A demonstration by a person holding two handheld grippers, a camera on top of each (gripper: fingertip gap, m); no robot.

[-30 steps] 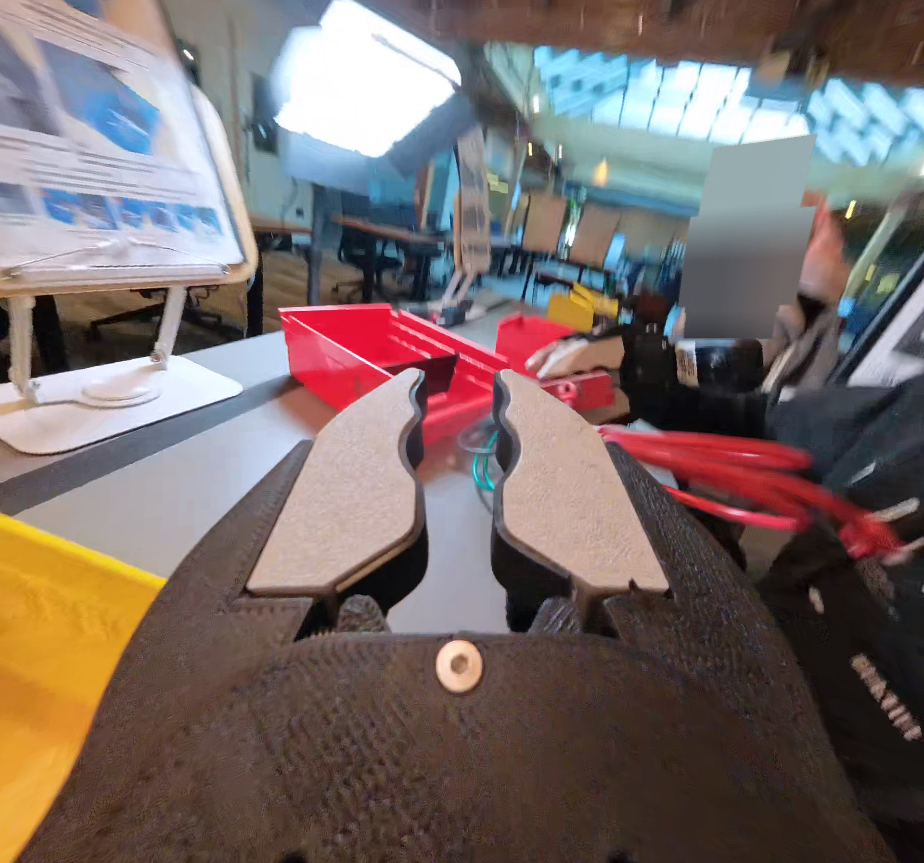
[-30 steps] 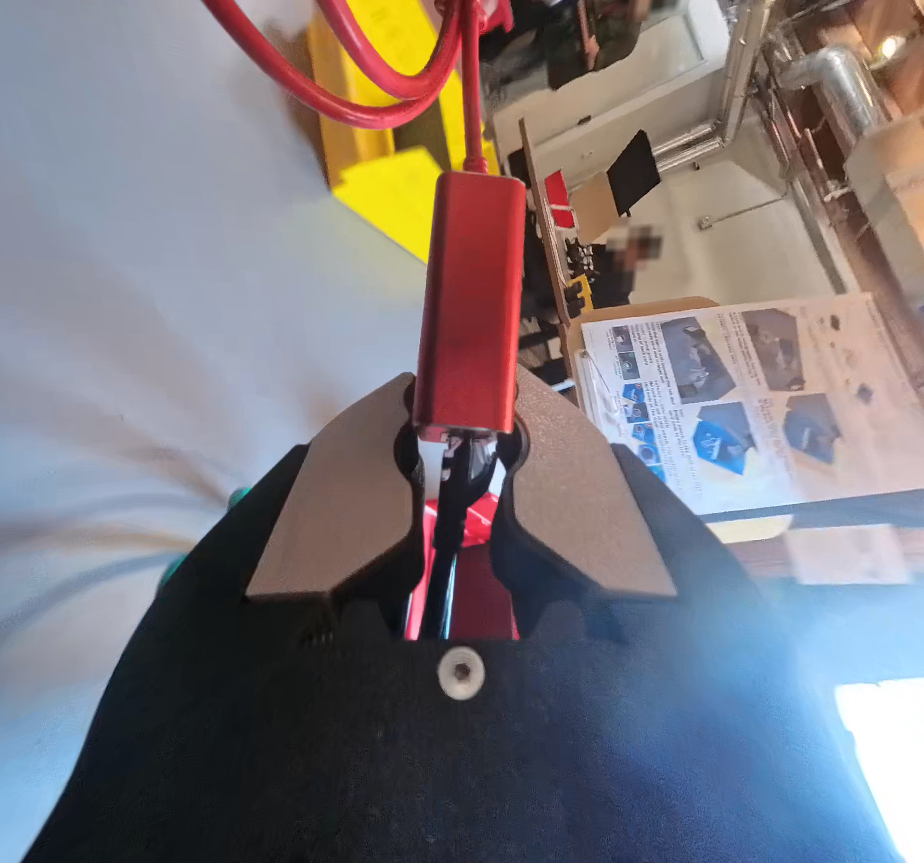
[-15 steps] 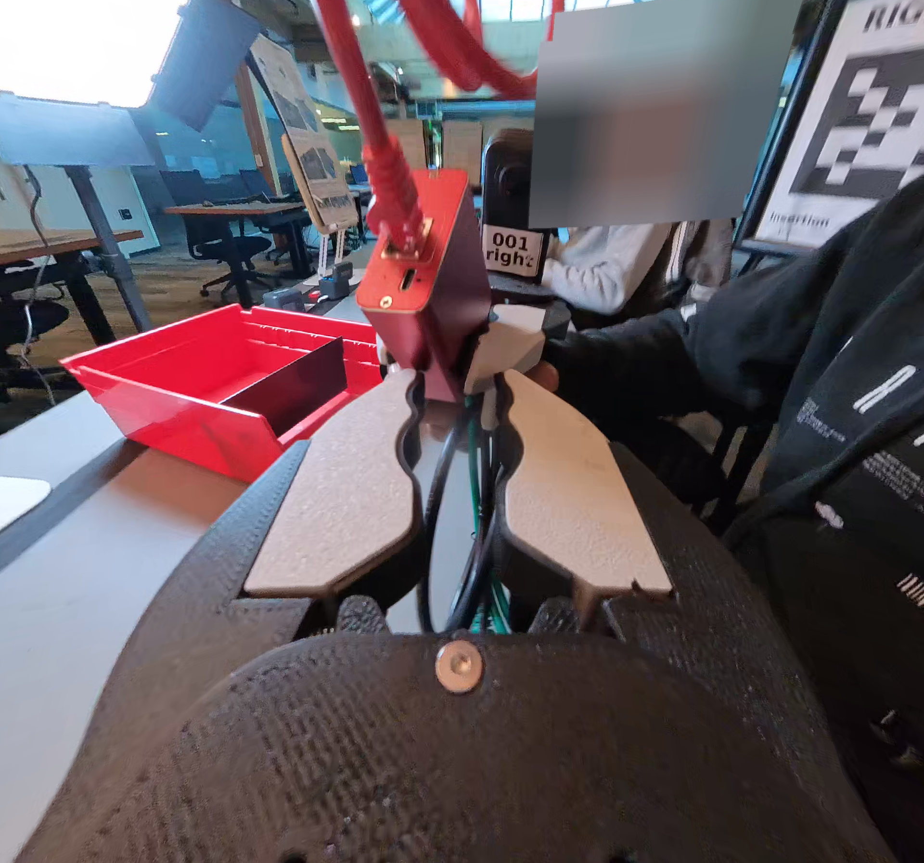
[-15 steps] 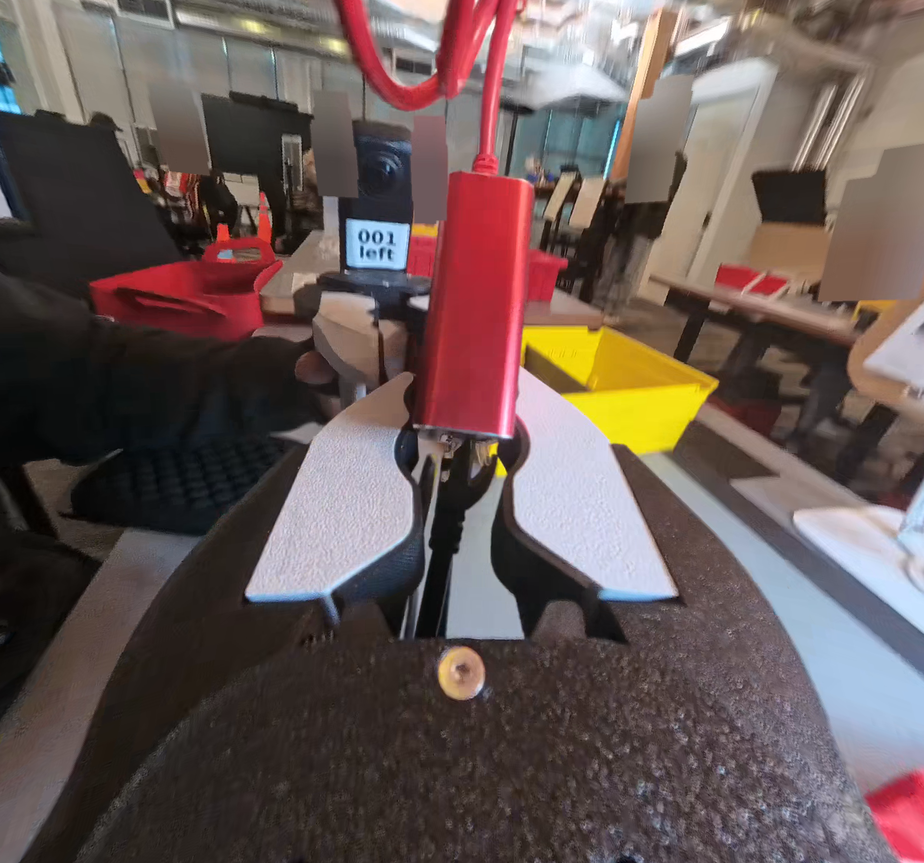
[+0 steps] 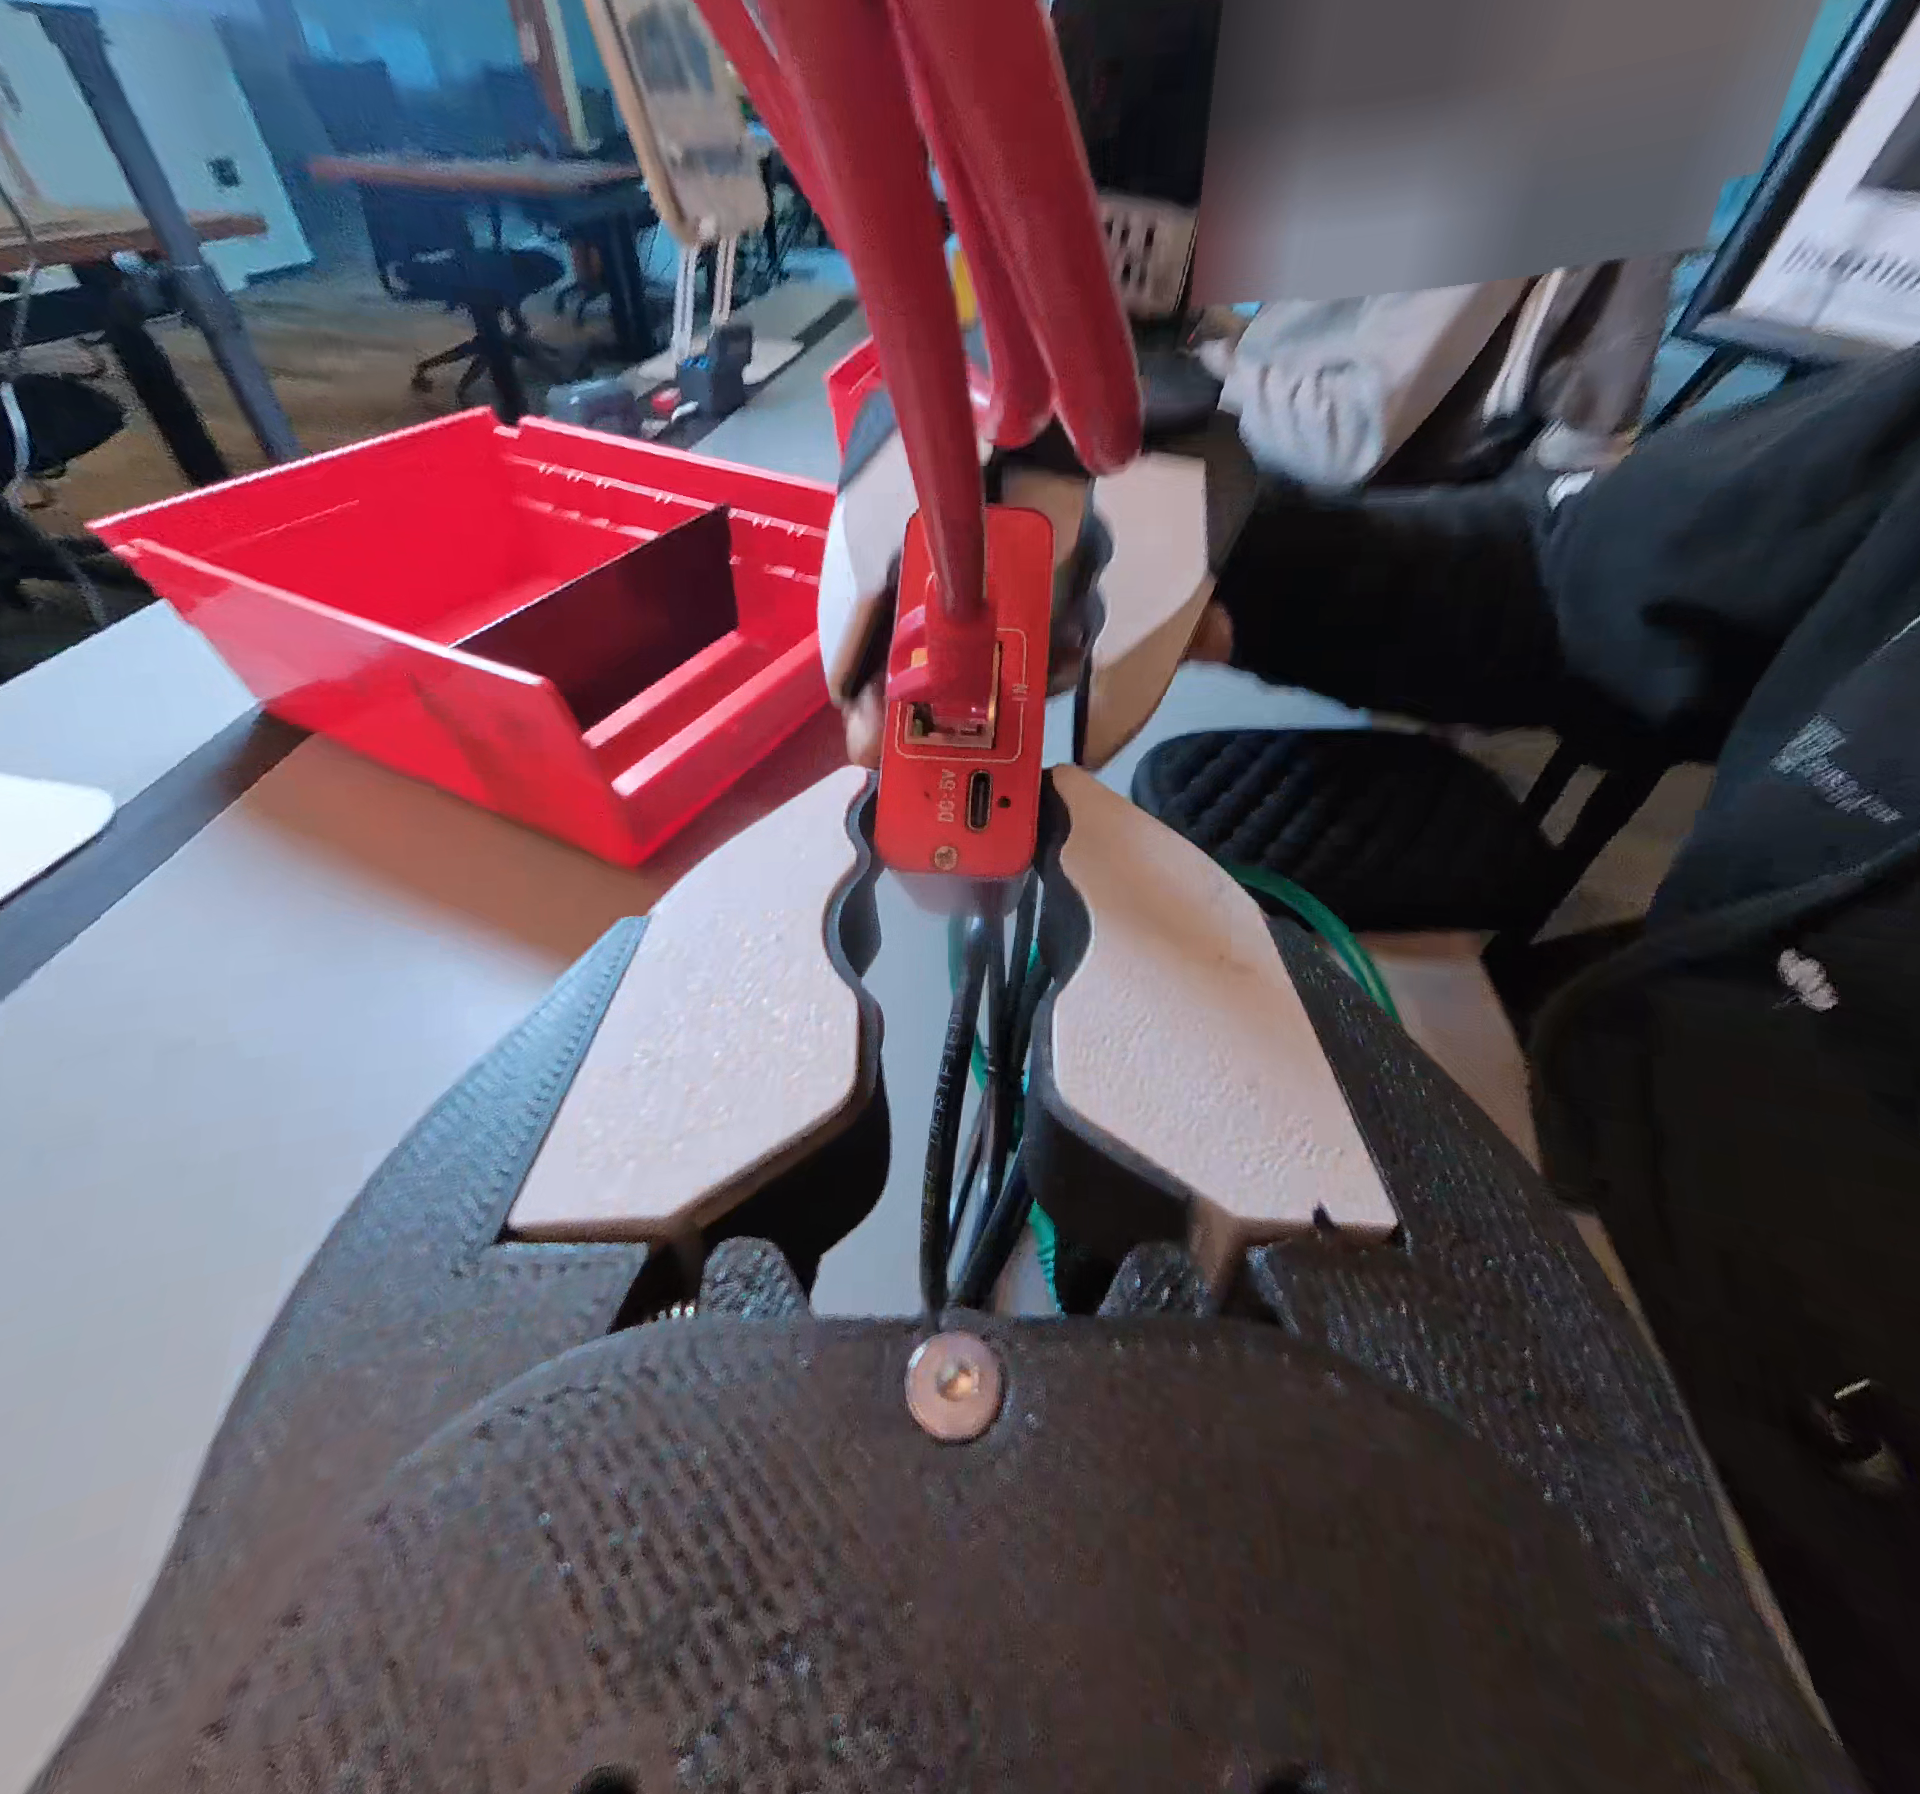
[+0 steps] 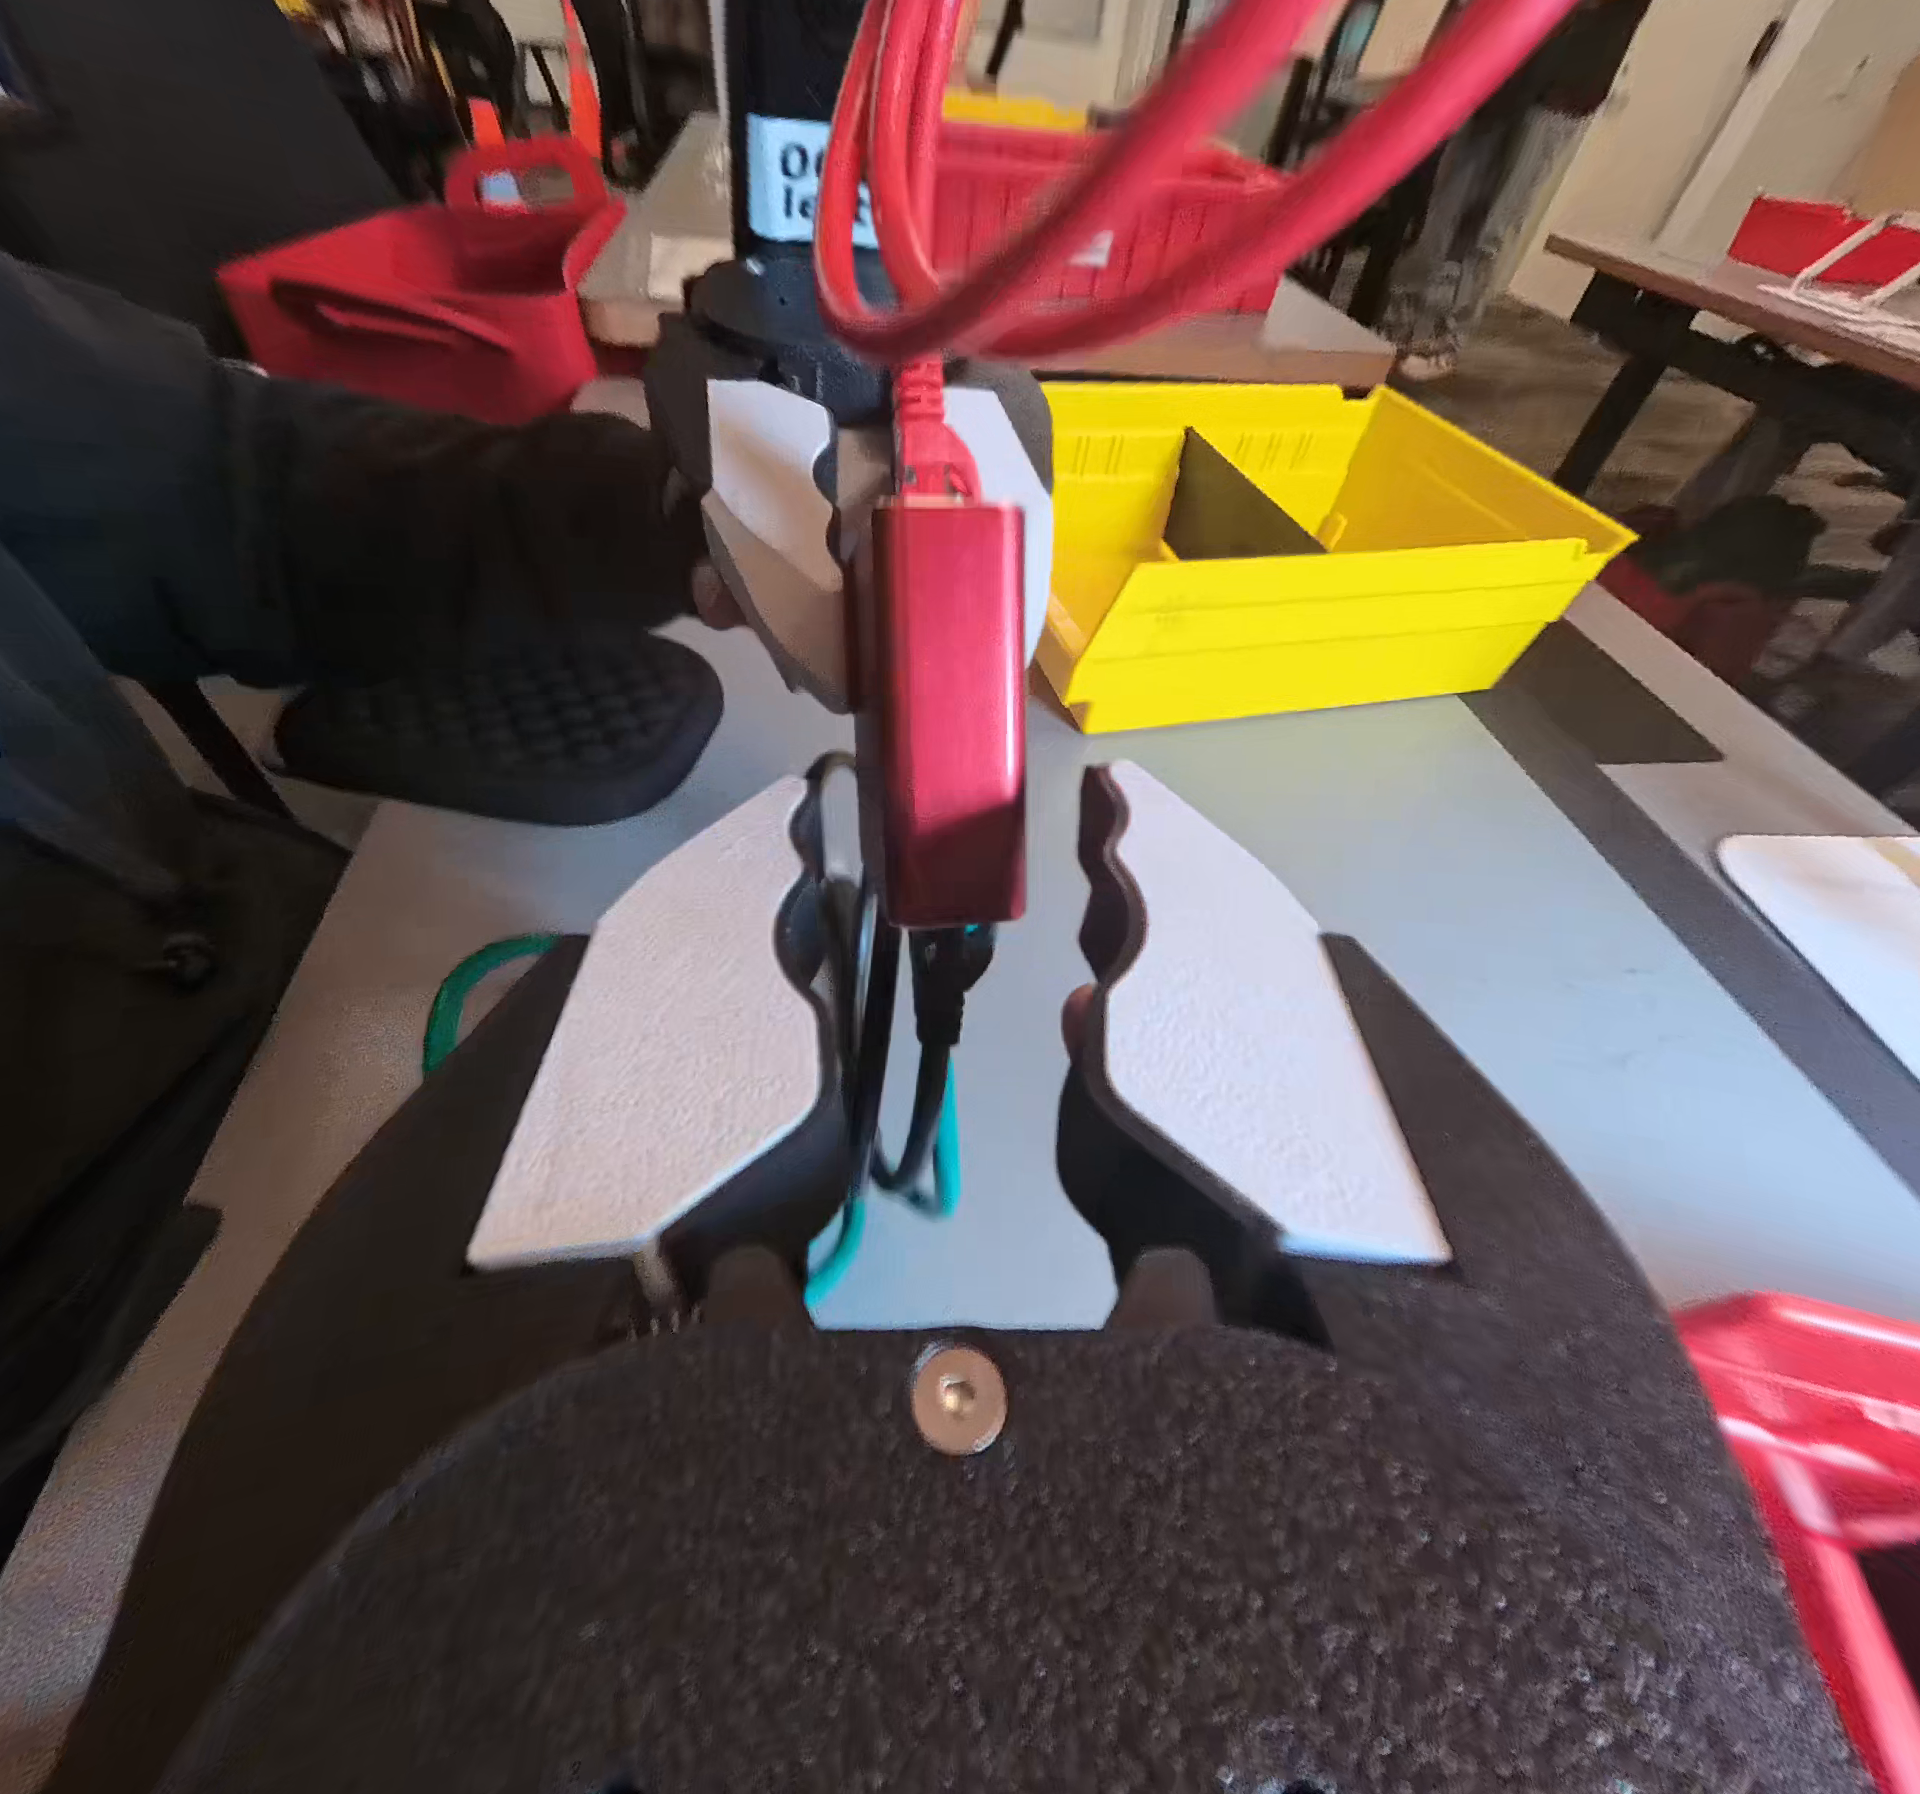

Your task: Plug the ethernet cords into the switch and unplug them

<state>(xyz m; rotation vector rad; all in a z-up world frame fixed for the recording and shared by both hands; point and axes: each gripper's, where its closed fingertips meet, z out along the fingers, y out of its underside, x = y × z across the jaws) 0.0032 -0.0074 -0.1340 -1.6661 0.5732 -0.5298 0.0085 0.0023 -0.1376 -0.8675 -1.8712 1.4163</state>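
My left gripper (image 5: 956, 845) clamps the red switch (image 5: 961, 705) above the worktop (image 5: 312, 965).
My right gripper (image 6: 945, 871) stands open, its fingers either side of the switch without touching. A red ethernet cord (image 5: 940, 622) sits plugged into the top port; black cords (image 6: 914, 1069) and a green one hang below. A red bin (image 5: 468, 601) and a yellow bin (image 6: 1320, 601) rest nearby.

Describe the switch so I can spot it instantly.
Look above the grey table, between the two grippers facing each other. The switch is the small red metal box held by the left gripper, upright; unlike the red bin, it has a red cord plugged into it.
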